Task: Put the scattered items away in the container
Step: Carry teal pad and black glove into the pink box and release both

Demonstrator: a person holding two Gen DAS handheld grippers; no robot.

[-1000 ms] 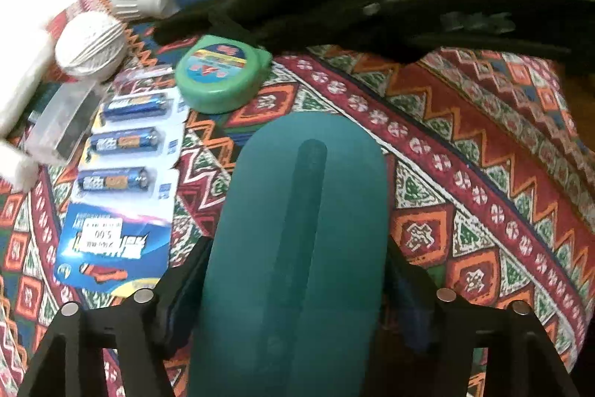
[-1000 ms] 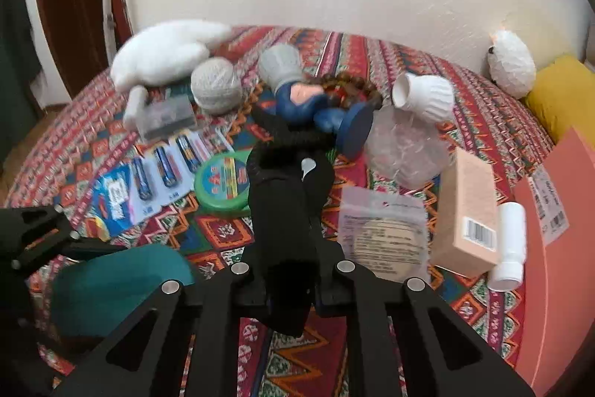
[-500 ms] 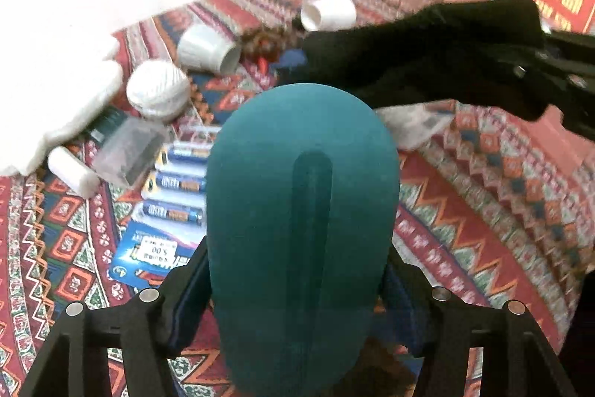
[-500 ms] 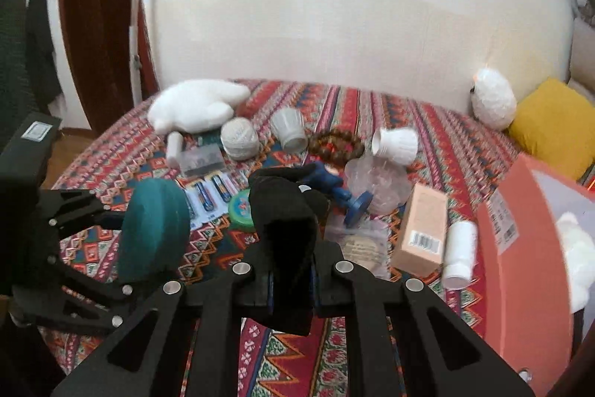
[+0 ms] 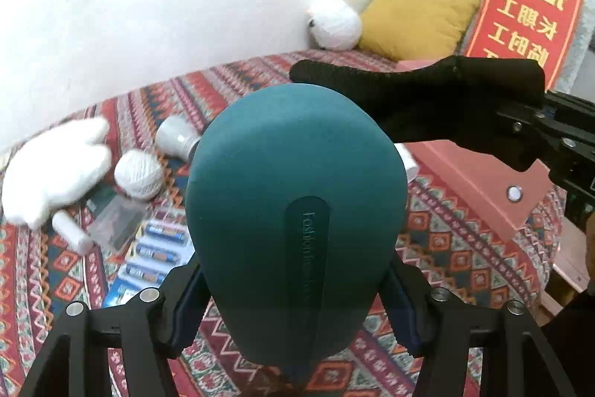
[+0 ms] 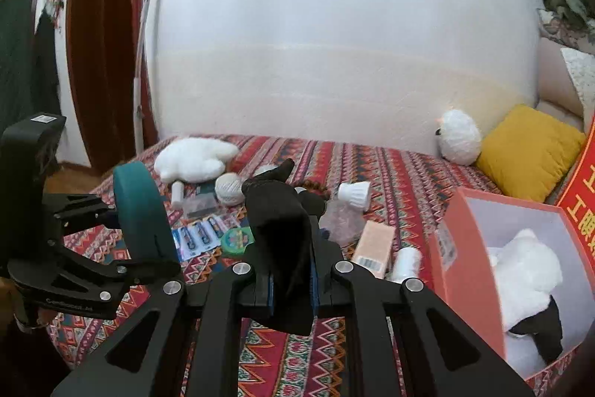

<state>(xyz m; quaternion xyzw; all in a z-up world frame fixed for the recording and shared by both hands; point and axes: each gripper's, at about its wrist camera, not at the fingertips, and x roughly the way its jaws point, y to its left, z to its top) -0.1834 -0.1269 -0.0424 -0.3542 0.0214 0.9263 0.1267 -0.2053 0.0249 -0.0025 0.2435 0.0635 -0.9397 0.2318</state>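
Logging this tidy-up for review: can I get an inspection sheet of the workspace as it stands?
Surface: patterned cloth, many items spread over it.
Job's things: teal case and black glove held up off the cloth; pink box open at right, with white and black soft items inside.
Clutter: battery pack, green tape measure, twine ball, white glove, carton, white bottle.
Grippers: left gripper shut on the case; right gripper shut on the glove.
Cables: nothing seen.
Surroundings: white wall, yellow cushion, red sign, wooden door.
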